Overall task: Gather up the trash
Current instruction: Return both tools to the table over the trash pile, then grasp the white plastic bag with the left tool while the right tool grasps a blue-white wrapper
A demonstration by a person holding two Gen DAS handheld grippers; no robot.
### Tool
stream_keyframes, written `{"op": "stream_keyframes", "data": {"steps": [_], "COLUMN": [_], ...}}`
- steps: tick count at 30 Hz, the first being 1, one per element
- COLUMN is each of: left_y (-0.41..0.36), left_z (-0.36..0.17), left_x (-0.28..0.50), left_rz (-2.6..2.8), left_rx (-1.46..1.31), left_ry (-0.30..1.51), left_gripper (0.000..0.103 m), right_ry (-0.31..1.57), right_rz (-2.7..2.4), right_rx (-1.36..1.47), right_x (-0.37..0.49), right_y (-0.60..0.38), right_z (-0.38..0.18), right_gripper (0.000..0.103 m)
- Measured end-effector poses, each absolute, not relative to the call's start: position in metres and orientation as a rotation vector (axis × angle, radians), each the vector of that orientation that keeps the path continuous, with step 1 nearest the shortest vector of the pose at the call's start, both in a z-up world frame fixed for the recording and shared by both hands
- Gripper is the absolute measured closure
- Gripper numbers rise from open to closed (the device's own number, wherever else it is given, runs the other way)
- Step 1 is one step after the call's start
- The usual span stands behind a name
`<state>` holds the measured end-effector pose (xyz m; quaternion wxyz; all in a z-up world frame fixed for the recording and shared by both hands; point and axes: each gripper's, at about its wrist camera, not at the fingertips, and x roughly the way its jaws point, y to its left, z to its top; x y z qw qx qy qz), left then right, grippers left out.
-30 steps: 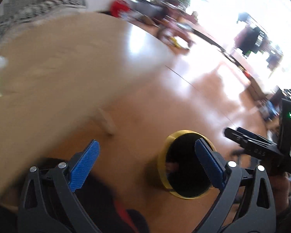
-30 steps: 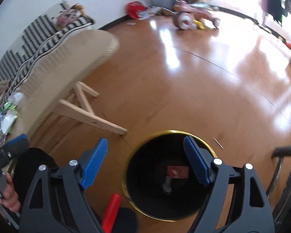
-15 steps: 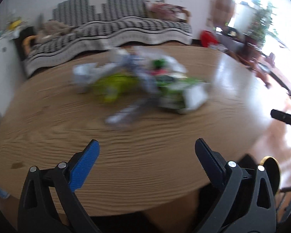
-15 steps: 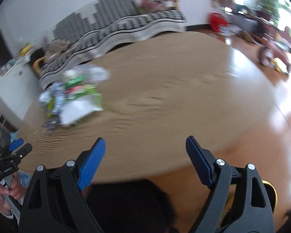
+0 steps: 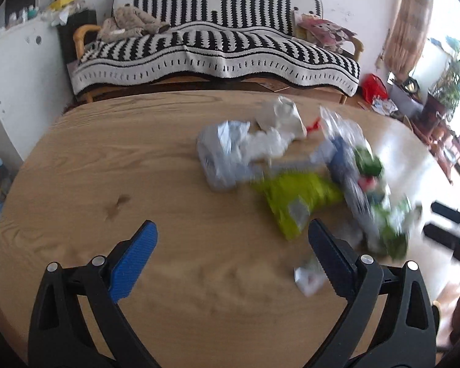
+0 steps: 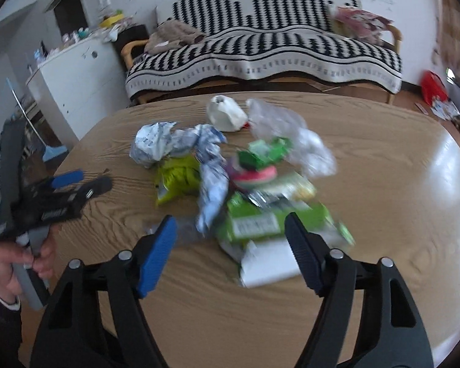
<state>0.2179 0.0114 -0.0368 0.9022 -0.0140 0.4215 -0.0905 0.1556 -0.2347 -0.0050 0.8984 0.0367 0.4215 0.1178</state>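
A pile of trash lies on the oval wooden table [image 5: 107, 168]: crumpled white paper [image 5: 279, 116], a silver-blue foil wrapper [image 5: 220, 153], a yellow-green bag [image 5: 297, 196] and a small white scrap [image 5: 309, 276]. My left gripper [image 5: 230, 230] hangs open over bare wood, left of the pile. My right gripper [image 6: 230, 222] hovers over the pile's near edge with its jaws closing. A green packet [image 6: 260, 220] and a white card [image 6: 266, 260] lie below and between its fingers, and the pads do not press on them. The left gripper [image 6: 89, 181] shows at the left, held by a hand.
A black-and-white striped sofa [image 5: 217, 46] stands behind the table. A white cabinet [image 6: 76, 79] and a blue broom [image 6: 52, 150] are at the left. A red bag [image 5: 374, 87] and clutter lie on the floor at the right.
Both views have swung up from the gold-rimmed bin on the floor to the tabletop. The trash pile has come closer in both. My right jaws stand narrower than before.
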Motion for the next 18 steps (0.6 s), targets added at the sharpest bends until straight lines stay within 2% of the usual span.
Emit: {"op": "stream_keyframes", "data": {"steps": [7,12,14,16,17,18], "left_y": [0.008,0.005,0.005,0.008,0.01,0.012], "left_z": [-0.057,-0.077,-0.081,-0.086,-0.088,-0.09], "left_x": [0.301,0.322,0.323,0.325,0.325,0.324], "left_rz": [-0.124,-0.106,-0.111,-0.113,-0.116,-0.111], "left_rx": [-0.069,-0.066,-0.076,-0.101,-0.123,-0.14], "left_ry": [0.907,0.935,0.939,0.957,0.97,0.979], "left_gripper": [0.007,0.01,0.022,0.047,0.053,0.061], "right_ry": [0.926,0.963,0.979,0.981,0.98,0.977], "right_rz": [0.249,0.245,0.24,0.23,0.227,0.224], "right_rx": [0.033,0.003,-0.026,-0.036,-0.042,-0.046], "right_x": [0.209,0.232,0.24,0.245,0.247,0.247], "right_y": [-0.205,-0.19,-0.183,-0.18,-0.178,-0.178], "right_z": [-0.027,-0.043,-0.051,-0.055,-0.056,-0.056], "right_gripper": [0.044,0.047,0.053,0.058,0.059,0.065]}}
